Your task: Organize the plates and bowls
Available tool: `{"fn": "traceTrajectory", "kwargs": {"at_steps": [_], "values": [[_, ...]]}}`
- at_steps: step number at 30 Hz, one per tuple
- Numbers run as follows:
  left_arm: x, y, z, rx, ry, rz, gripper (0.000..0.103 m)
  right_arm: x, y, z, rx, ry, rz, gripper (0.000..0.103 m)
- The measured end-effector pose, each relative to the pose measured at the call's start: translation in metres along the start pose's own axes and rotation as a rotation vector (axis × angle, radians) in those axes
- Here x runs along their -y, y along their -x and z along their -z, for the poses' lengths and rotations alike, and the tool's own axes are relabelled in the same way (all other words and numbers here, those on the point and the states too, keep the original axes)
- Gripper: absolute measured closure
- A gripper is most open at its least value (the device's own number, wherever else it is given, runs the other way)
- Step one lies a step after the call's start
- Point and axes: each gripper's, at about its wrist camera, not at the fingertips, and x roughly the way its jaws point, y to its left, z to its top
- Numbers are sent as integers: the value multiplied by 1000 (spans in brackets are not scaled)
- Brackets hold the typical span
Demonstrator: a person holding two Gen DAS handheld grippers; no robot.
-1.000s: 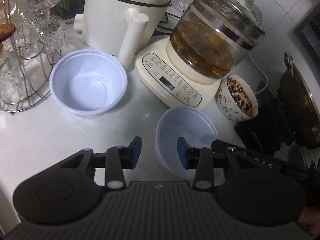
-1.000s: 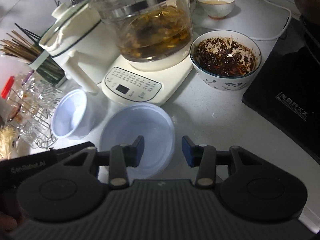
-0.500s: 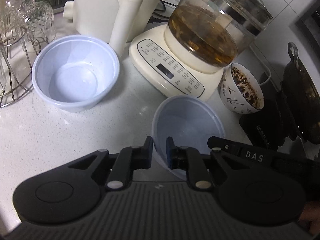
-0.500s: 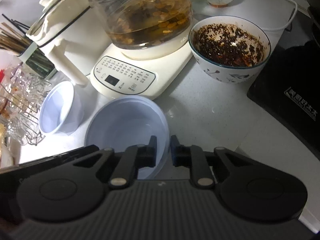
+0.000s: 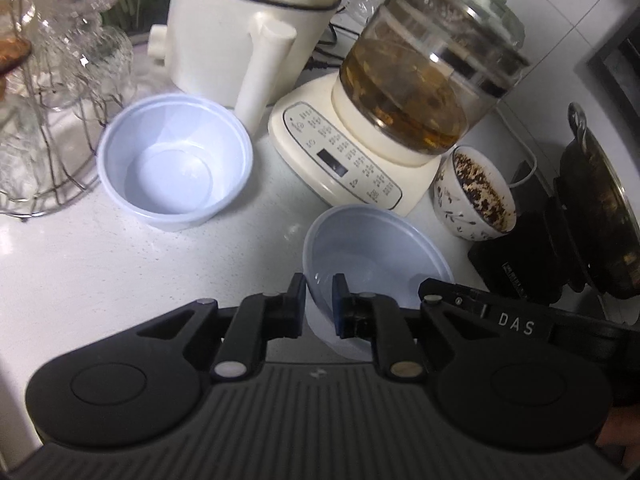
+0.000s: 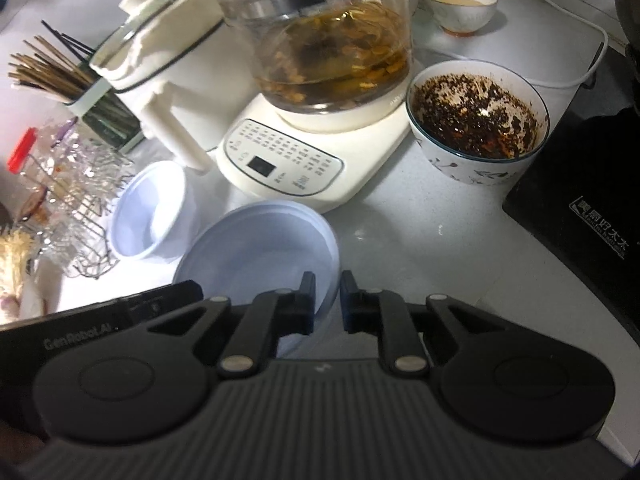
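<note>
A pale blue plastic bowl [image 5: 380,256] sits nearest me on the white counter, in front of the kettle base. My left gripper [image 5: 319,296] is shut on its left rim, one finger inside the wall and one outside. My right gripper [image 6: 328,292] is shut on the same bowl [image 6: 256,248] at its right rim. The bowl looks slightly tilted between them. A second, deeper pale blue bowl [image 5: 176,160] stands empty to the left, next to the wire rack; it also shows in the right wrist view [image 6: 148,208].
Close behind stand a cream kettle base [image 5: 344,160] with a glass pot and a white cooker [image 5: 240,28]. A patterned bowl [image 6: 476,120] with dark residue sits right, by a black induction hob [image 6: 592,216]. A wire rack [image 5: 44,120] of glasses stands left.
Both grippers went from open to shut on the near bowl's rim, one on each side. Since then that bowl has stayed between the jaws while the rest of the counter slid down the left view.
</note>
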Motion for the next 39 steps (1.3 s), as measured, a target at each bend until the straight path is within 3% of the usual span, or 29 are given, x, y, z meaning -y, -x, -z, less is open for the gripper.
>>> {"fn": "traceTrajectory", "kwargs": {"at_steps": [15, 28, 39], "values": [[-5, 77, 7, 69, 20, -34, 87, -38, 47, -2, 41, 51, -67, 87], [-47, 128, 15, 142, 61, -53, 87, -90, 61, 8, 75, 103, -130, 87], [-96, 183, 38, 216, 136, -117, 87, -150, 67, 26, 78, 200, -221, 87]]}}
